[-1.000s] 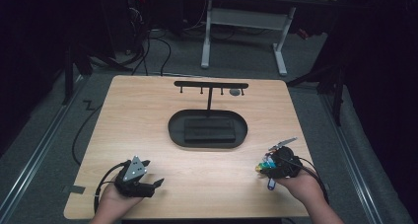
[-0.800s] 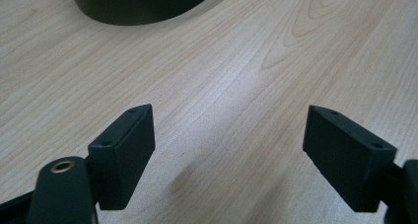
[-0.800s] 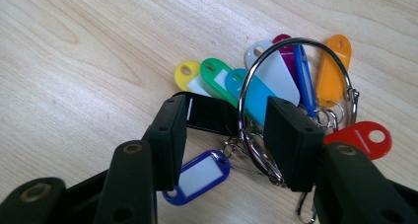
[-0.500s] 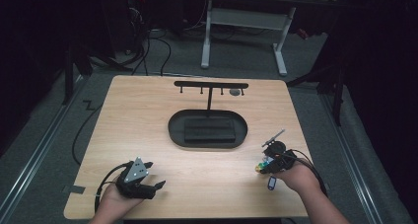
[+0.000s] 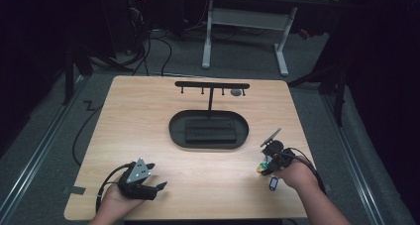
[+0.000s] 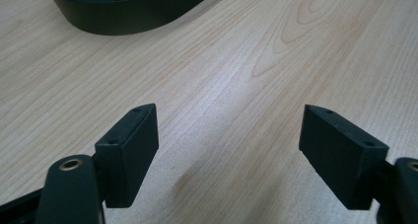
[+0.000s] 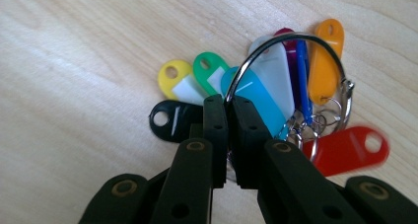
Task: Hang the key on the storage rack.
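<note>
Dark room surrounds light wooden table (image 5: pixel 138 116)

The high view is mounted above the person's side of the table (image 5: pixel 148 111) and faces forward and down, far enough to take in the whole tabletop and floor beyond. The left gripper view rides on the left gripper (image 5: pixel 137 179) at 7 o'clock on the table, low and close to the wood, facing toward the black oval tray (image 6: pixel 128 17) (its wall at 11 o'clock in that view). Both views share this tray (image 5: pixel 208 131). The right gripper view rides on the right gripper (image 5: pixel 271 158) at 4 o'clock, looking closely down at the key-tag bunch (image 7: pixel 276 86), which the high view shares (image 5: pixel 265 168).
</note>
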{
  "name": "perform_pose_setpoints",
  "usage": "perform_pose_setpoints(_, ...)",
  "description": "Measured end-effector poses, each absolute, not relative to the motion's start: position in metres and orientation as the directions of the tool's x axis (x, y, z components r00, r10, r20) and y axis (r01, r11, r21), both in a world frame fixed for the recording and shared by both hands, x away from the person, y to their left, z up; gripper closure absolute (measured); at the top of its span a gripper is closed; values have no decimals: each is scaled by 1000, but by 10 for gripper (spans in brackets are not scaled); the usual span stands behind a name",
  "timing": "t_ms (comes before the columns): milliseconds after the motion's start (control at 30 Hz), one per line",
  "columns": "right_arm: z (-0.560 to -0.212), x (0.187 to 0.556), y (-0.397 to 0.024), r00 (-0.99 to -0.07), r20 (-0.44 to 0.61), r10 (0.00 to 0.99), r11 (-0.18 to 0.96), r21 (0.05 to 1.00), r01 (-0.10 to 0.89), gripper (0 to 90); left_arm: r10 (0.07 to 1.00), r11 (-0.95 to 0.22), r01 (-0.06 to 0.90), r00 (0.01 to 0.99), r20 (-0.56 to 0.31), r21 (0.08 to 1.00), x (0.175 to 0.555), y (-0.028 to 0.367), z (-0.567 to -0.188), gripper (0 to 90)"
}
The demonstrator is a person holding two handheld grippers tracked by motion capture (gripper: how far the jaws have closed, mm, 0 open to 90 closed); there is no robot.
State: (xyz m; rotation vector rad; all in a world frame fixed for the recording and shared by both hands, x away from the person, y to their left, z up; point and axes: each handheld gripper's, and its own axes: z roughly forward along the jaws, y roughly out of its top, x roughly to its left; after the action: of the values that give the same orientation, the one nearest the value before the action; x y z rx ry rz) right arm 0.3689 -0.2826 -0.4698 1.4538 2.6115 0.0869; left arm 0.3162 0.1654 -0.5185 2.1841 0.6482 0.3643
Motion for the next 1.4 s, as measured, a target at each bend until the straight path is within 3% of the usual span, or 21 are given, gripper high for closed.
perform_pose_setpoints(667,-402,345,-294,-540,-148,828,560,191,806,877,554,-548,325,831,43,771,314,167,-520,257)
perform_pose_setpoints(1400,-354,340,-289,-601,-134,788,616,147,774,880,543,-562,320,839,48,763,313,166,-522,262)
